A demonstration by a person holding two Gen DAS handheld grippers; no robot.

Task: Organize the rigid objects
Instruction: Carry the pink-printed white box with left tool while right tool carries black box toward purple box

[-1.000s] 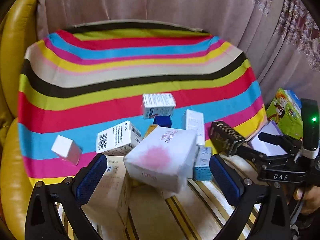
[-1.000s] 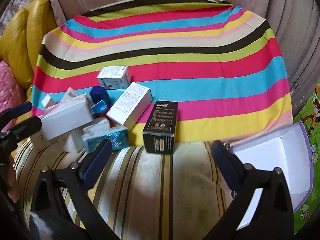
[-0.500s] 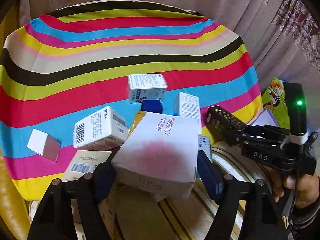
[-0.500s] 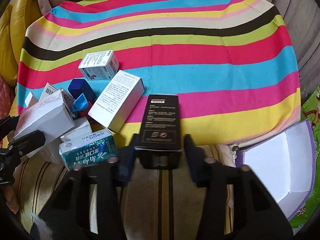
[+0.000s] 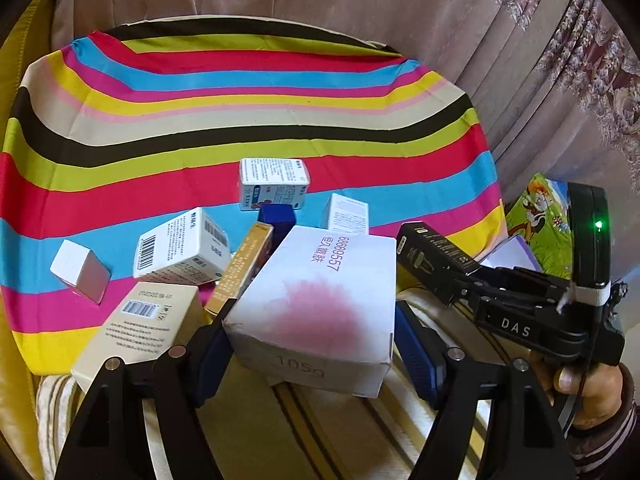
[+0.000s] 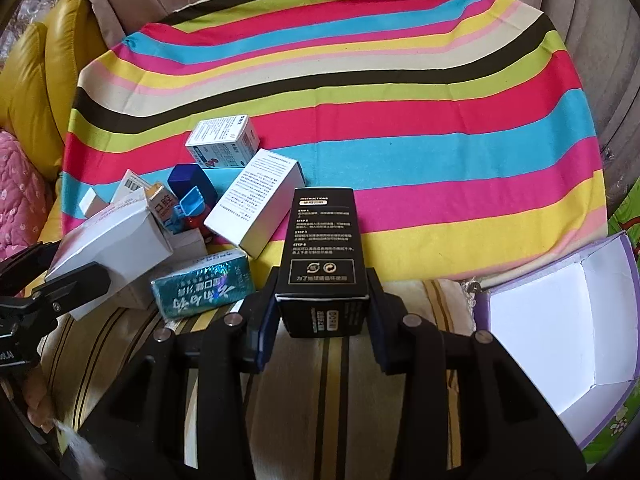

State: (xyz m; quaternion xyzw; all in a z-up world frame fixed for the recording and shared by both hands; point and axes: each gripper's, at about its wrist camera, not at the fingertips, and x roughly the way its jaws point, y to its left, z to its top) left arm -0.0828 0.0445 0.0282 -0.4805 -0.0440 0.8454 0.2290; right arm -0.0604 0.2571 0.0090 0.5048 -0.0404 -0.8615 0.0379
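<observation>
Striped cloth (image 6: pixel 400 128) in many colours covers the cushioned seat, with beige curtains (image 5: pixel 360 4) behind. Between the closed-in jaws of the left gripper (image 5: pixel 316 356) sits a white box with a pink smudge (image 5: pixel 320 300), clamped on both sides. Clamped likewise in the right gripper (image 6: pixel 320 316) is a black box (image 6: pixel 323 248). Left of those right jaws lie a teal box (image 6: pixel 202 286) and a white printed box (image 6: pixel 256 202); right of them stands an open purple tray (image 6: pixel 560 332).
</observation>
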